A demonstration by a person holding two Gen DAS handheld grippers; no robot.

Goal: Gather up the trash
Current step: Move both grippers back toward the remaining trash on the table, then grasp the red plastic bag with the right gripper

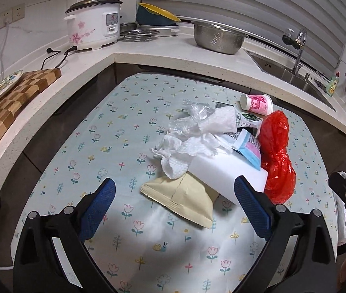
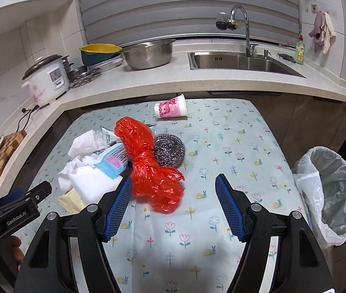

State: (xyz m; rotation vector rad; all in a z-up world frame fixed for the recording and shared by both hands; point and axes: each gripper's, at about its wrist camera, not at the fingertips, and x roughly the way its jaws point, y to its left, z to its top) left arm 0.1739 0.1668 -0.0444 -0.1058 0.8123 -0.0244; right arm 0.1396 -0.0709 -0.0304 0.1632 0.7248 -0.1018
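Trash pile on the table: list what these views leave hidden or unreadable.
- Steel scourer: left wrist view, hidden behind the red plastic bag.
- Beige packet: right wrist view, mostly under the white block.
- Blue sachet: print too small in both views.
- Bin contents: blurred by its liner.

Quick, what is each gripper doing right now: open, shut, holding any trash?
Left gripper: open, holding nothing.
Right gripper: open, holding nothing.
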